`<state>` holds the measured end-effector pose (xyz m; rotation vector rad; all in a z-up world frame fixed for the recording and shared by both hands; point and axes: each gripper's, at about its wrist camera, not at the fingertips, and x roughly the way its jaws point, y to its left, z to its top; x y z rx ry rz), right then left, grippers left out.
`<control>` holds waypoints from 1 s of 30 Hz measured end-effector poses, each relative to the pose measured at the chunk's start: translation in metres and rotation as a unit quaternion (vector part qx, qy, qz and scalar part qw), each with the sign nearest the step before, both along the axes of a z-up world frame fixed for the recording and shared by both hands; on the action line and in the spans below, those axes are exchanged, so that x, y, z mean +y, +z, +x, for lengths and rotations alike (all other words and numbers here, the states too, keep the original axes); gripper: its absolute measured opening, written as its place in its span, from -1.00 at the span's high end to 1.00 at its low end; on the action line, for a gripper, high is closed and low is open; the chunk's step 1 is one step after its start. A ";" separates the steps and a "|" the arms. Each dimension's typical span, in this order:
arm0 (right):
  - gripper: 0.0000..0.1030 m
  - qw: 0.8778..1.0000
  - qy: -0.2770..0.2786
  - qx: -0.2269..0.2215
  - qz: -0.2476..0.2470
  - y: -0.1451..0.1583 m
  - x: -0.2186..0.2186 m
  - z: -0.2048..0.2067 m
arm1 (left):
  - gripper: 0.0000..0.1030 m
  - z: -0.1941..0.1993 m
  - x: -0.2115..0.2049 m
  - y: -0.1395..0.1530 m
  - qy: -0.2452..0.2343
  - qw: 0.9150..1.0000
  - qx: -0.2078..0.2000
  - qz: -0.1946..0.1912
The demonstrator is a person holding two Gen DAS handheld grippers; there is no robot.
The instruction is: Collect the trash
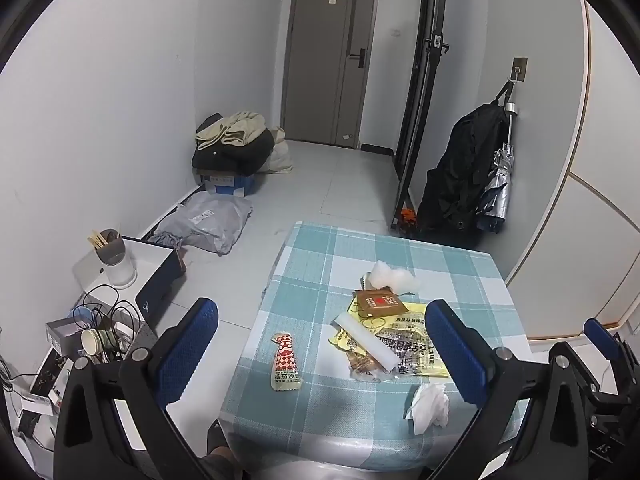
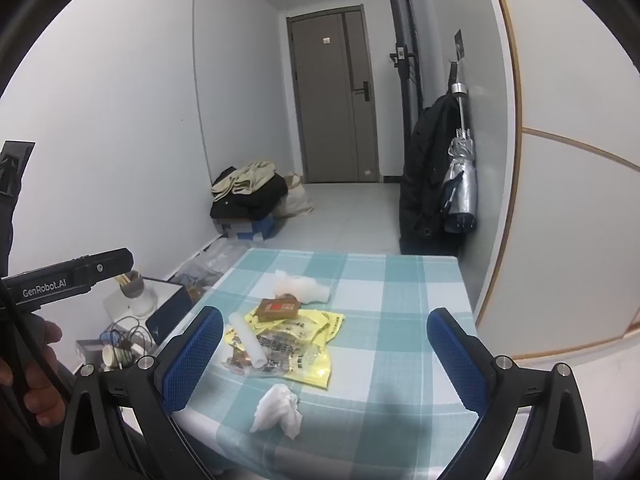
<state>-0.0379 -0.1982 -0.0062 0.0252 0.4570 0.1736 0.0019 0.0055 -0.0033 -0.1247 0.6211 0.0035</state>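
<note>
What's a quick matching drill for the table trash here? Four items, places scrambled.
Items:
1. crumpled tissue
2. red-and-white sachet
3. brown packet
4. white tube

Places:
A. alone, left of the pile
B. lying across the yellow wrapper
C. nearest table edge, closest to the grippers
D. far end of the yellow wrapper, beside the clear plastic wad

Pairs: 1-C, 2-A, 3-D, 4-B

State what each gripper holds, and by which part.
Nothing is held. The left gripper and right gripper are both open above the table; the crumpled tissue lies untouched.
</note>
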 end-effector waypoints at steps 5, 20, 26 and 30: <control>-1.00 1.000 0.005 0.007 0.004 0.000 0.001 0.001 | -0.98 0.001 0.001 -0.003 -0.009 1.000 0.002 -0.010; -1.00 1.000 0.007 0.006 0.018 0.001 -0.002 -0.001 | -0.98 0.003 0.002 -0.006 -0.017 1.000 0.010 -0.022; -1.00 1.000 0.009 0.004 0.018 0.002 -0.002 -0.001 | -0.98 0.002 0.004 -0.005 -0.019 1.000 0.011 -0.022; -1.00 1.000 0.009 0.004 0.019 0.002 -0.003 -0.001 | -0.98 0.002 0.005 -0.006 -0.021 0.999 0.012 -0.025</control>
